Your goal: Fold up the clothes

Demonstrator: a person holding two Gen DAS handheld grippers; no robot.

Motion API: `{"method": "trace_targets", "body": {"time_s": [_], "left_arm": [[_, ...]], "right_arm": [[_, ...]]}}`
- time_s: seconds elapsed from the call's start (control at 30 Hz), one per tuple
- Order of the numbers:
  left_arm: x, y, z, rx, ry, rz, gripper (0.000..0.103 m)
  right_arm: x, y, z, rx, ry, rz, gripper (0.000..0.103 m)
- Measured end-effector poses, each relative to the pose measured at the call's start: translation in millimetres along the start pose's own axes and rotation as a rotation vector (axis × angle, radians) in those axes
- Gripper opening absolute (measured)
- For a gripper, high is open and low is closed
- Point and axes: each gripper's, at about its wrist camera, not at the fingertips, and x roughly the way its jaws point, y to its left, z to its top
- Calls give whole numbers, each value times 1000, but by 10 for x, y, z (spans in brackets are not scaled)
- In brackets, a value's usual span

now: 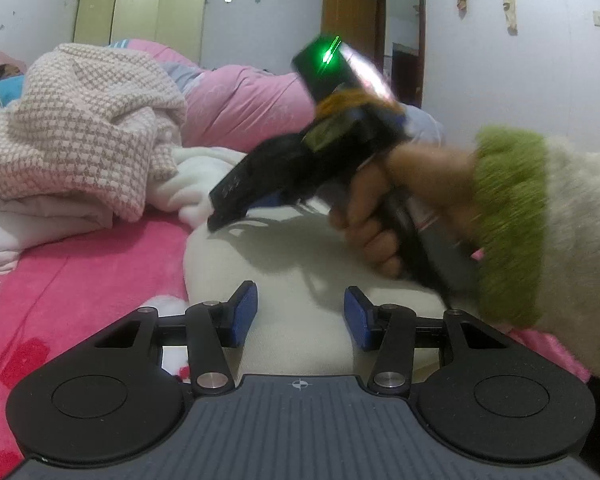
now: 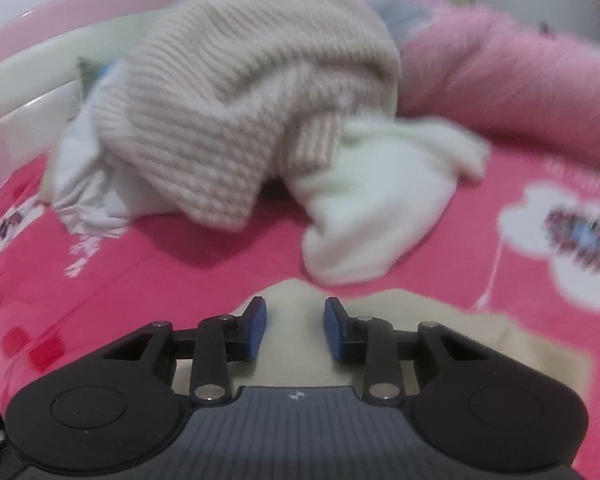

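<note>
Both sets of jaws stand released, nothing pinched. The left gripper [image 1: 300, 316] and right gripper [image 2: 295, 328] each hover over the cream garment [image 1: 300, 264] spread on the bed [image 1: 80, 280] near its front edge. The right gripper, held in the person's hand [image 1: 380, 216], looks blurred; a hasty pinch might catch only one layer, or the pink sheet beneath, and drag the fold crooked. Counted: two grippers, one cream garment underneath, one knitted beige sweater [image 2: 240, 100] heaped farther back, one white garment [image 2: 380, 200] beside it, one pink quilt [image 1: 252, 104].
</note>
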Motion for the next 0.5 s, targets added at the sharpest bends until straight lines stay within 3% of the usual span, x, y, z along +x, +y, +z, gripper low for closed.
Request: {"method": "trace_targets", "body": {"time_s": [0.07,0.5], "left_arm": [[2,26,1,-10,-4,-12,48],[6,-89,-8,55,-9,20,50]], "right_arm": [[71,-18,7,8,13,5,39],[-36,-41,-3,24,-26,-9,42]]}}
